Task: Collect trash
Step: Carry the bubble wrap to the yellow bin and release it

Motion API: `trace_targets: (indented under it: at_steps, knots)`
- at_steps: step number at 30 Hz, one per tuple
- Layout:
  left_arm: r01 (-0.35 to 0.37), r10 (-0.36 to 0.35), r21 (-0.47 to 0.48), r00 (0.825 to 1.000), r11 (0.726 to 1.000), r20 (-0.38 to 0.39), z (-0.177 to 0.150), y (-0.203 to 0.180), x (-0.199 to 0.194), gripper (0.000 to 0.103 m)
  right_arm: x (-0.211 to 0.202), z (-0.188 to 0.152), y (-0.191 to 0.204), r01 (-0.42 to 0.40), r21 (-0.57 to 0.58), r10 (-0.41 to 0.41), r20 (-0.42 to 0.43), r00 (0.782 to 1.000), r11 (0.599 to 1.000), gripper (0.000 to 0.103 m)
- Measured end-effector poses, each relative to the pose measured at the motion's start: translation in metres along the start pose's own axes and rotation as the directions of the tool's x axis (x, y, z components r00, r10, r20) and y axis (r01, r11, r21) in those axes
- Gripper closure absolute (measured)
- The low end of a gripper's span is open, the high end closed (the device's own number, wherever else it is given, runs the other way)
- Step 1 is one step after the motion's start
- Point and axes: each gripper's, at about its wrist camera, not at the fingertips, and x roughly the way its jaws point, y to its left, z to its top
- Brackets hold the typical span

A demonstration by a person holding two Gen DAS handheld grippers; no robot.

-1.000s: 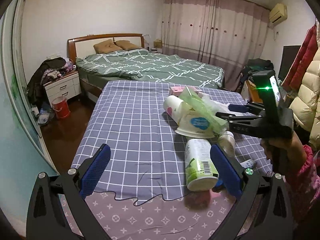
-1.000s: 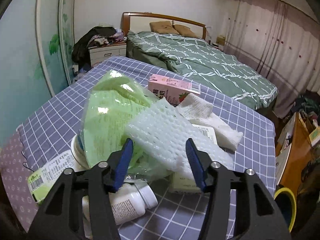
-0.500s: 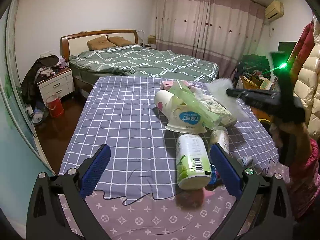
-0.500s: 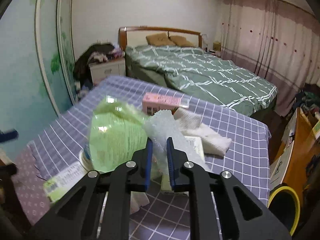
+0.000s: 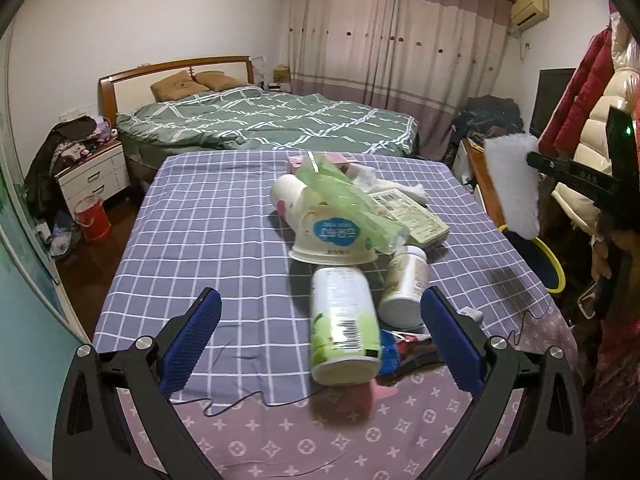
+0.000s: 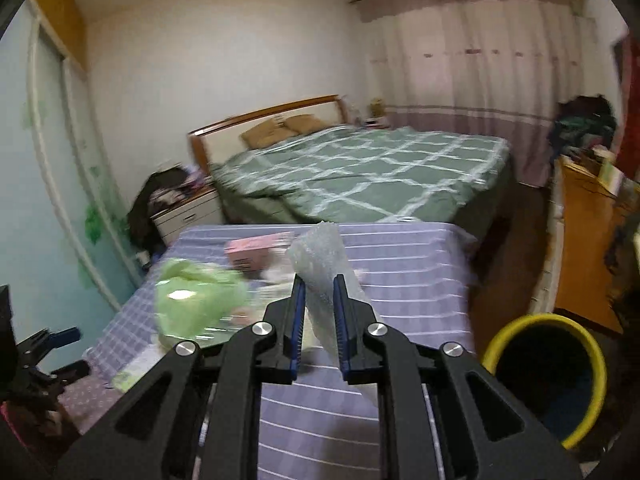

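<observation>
We have the foam sheet (image 6: 320,276) clamped in our right gripper (image 6: 319,320), off the table's edge near the bin (image 6: 548,380). It looks light, soft and floppy, so we pinch mid-sheet. Our left gripper (image 5: 320,344) hangs wide apart over the bottle (image 5: 344,328).

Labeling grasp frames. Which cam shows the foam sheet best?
Left wrist: the whole foam sheet hangs sharp from the right gripper. Right wrist shows it close between the pads, blurred, its lower part hidden.

Each black plastic hand-held gripper, left (image 5: 320,344) and right (image 6: 319,312), has blue textured finger pads (image 5: 191,342) and silver screws (image 6: 261,328).
</observation>
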Motion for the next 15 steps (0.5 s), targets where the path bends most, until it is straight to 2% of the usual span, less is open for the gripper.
trace_targets:
  at_steps: [4, 7, 15]
  knots:
    - [0.008, -0.008, 0.014, 1.000, 1.000, -0.006, 0.002, -0.008, 0.005, 0.005, -0.008, -0.009, -0.055, 0.114, 0.081, -0.114, -0.006, 0.993, 0.990, 0.090]
    - [0.012, -0.012, 0.021, 1.000, 1.000, -0.015, 0.005, -0.016, 0.010, 0.005, -0.007, -0.020, -0.098, 0.200, 0.144, -0.197, -0.033, 0.980, 0.969, 0.090]
    - [0.016, -0.014, 0.051, 0.999, 0.999, -0.037, 0.010, -0.036, 0.021, 0.005, 0.017, -0.050, -0.169, 0.308, 0.233, -0.288, -0.116, 0.951, 0.923, 0.086]
